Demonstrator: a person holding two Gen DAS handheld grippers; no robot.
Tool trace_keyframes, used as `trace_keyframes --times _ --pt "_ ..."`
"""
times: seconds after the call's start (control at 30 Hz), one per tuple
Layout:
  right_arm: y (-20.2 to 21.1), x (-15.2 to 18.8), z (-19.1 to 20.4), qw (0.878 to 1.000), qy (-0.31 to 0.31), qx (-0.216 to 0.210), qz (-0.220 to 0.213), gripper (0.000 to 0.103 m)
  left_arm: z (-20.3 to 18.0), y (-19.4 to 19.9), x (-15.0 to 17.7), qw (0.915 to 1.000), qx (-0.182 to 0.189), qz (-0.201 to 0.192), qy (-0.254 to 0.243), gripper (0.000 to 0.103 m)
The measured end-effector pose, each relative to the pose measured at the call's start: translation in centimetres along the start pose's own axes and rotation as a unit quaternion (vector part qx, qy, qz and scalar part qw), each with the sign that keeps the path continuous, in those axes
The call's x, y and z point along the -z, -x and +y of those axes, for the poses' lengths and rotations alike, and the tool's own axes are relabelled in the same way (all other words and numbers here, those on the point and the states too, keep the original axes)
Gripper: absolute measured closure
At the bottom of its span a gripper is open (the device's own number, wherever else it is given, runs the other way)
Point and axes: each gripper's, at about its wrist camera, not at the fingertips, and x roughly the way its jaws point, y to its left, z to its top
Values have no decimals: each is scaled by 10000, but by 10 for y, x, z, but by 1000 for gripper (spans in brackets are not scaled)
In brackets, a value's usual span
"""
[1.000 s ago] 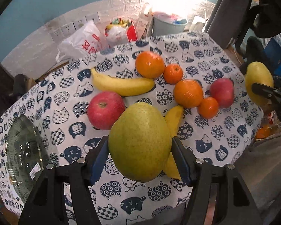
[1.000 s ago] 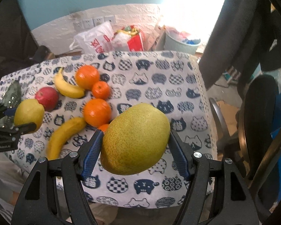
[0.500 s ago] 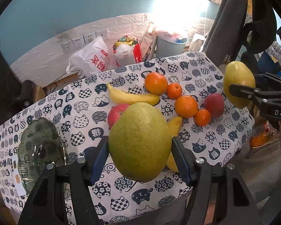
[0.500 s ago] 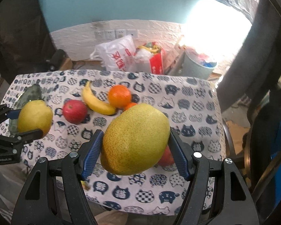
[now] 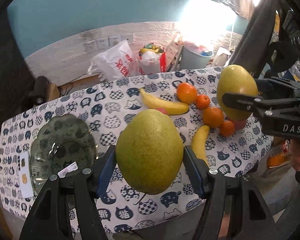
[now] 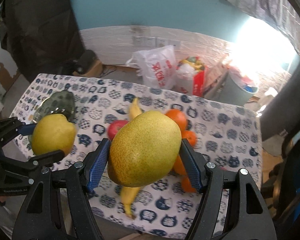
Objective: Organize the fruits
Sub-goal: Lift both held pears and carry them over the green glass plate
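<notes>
My left gripper (image 5: 150, 160) is shut on a green-yellow pear (image 5: 150, 150), held above the near edge of the cat-print table (image 5: 114, 104). My right gripper (image 6: 144, 158) is shut on a second yellow pear (image 6: 144, 150); in the left wrist view that pear (image 5: 237, 92) hangs at the right over the fruit group. On the cloth lie two bananas (image 5: 164, 105) (image 5: 200, 142), several oranges (image 5: 187, 93) and red apples (image 6: 117, 128), partly hidden behind the pears. A green glass plate (image 5: 62, 140) sits at the table's left end.
Behind the table, plastic bags (image 5: 116, 62) and a grey bin (image 5: 196, 60) stand on the floor by the white brick wall. A person's hand (image 5: 299, 156) shows at the right edge. A dark chair (image 6: 284, 120) stands right of the table.
Both grippers pulled back and rose from the table with their pears still gripped; the table and fruit look smaller and farther, and the plate came further into the left wrist view.
</notes>
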Motion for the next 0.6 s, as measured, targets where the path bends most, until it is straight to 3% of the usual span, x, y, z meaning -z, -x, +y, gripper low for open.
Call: trace_keyframes --times 0.6 --pt "-57 -47 94 9976 394 -467 317 33 99 2 33 9950 -276 60 960 35"
